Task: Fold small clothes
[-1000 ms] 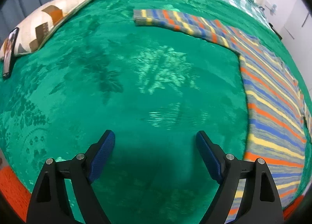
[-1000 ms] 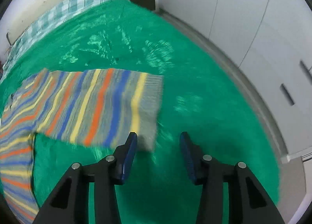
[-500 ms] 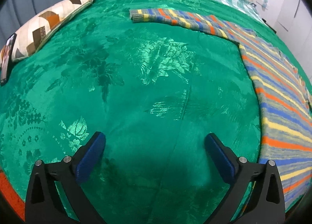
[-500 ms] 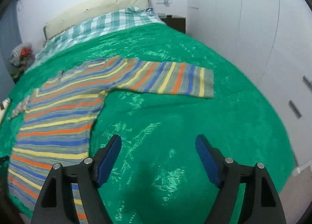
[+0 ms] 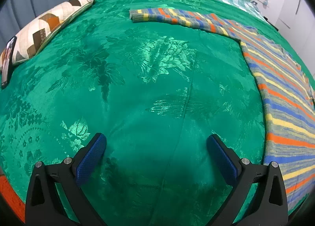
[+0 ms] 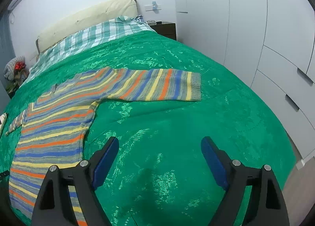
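The left gripper (image 5: 156,143) stands with its jaws spread wide, nothing between them but the bare green bedspread (image 5: 137,88) below. The right gripper (image 6: 159,148) has its jaws apart too and opening wider, and only green cloth shows in the gap; neither one touches the garment.

The striped sweater (image 6: 53,127) lies flat on the bedspread, spread out with both sleeves extended. In the right wrist view its body sits to the left of the jaws, its edge passing close beside and behind the left finger, with the hem end nearest the camera and the neck end farther off, so the body's long axis runs from the near edge of the bed toward the headboard. The right sleeve (image 6: 157,86) stretches out sideways from the shoulder, across the view beyond the jaws and well apart from them, its grey cuff pointing toward the white wardrobe (image 6: 256,29).

In the left wrist view the sweater's body lies off to the right of the jaws, near the right finger but clear of it. The left sleeve (image 5: 173,17) reaches across the far part of the bedspread, cuff pointing left toward a patterned pillow (image 5: 47,27), with a phone (image 5: 7,60) at the pillow's near end. Beyond lie a checked sheet (image 6: 94,34) and the cream headboard (image 6: 88,17).
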